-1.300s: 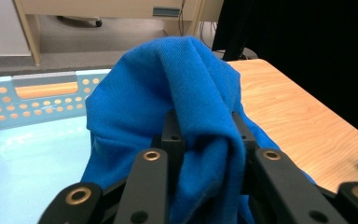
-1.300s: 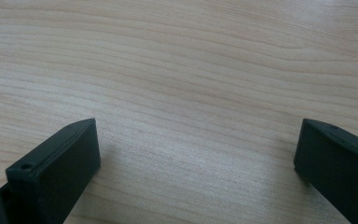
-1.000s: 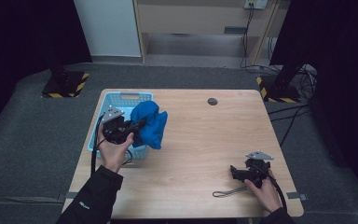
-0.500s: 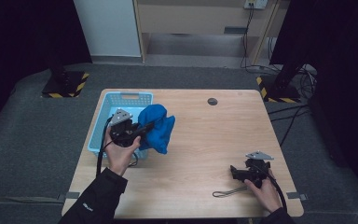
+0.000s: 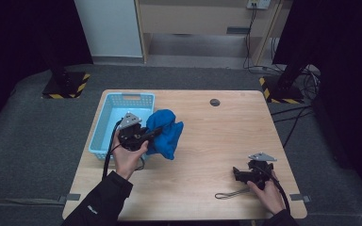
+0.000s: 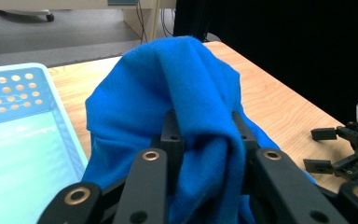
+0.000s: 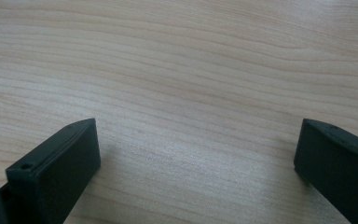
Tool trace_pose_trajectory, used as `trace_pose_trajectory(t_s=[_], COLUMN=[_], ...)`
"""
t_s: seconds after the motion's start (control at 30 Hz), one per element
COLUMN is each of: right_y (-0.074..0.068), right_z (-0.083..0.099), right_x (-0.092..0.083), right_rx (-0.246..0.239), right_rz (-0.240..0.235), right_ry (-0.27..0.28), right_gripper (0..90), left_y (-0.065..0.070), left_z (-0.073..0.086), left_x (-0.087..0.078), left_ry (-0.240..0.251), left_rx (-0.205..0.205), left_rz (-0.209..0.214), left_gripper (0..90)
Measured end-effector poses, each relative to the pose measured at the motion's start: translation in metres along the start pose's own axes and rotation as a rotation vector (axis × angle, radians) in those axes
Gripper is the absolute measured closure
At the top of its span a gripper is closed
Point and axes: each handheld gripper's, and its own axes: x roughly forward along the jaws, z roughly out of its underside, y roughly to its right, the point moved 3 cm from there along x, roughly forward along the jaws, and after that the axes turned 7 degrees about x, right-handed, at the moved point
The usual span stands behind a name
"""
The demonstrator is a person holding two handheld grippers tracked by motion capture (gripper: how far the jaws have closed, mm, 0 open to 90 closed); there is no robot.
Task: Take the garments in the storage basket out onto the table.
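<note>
Blue cloth pinched in my left gripper, just beside the basket.

The table (image 5: 207,141) carries the pale blue basket (image 5: 111,120) at its far left corner. The cloth (image 5: 167,132) hangs bunched just right of the basket, its lower edge down at the tabletop; whether it touches the basket wall I cannot tell. My left gripper (image 6: 207,135) is clenched on a fold of the cloth, which wraps over both jaws. My right gripper (image 5: 239,174) rests on the table well right of the basket, jaws spread wide on nothing but bare wood.
</note>
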Motion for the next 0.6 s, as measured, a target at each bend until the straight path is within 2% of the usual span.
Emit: trace_pose_trajectory(t_s=[0.23,0.3,0.6], right_y=[0.0,0.0,0.0], right_z=[0.0,0.0,0.0], right_x=[0.0,0.0,0.0], right_rx=[0.0,0.0,0.0], right_rz=[0.0,0.0,0.0], right_ry=[0.0,0.0,0.0], right_gripper=[0.4,0.4,0.4], left_y=[0.006,0.009,0.015], left_z=[0.004,0.007,0.014], left_x=[0.006,0.012,0.022], left_ry=[-0.007,-0.022,-0.055], left_rx=[0.009,0.005,0.018], left_rz=[0.016,0.034,0.055], left_gripper=[73.0,72.9,72.6])
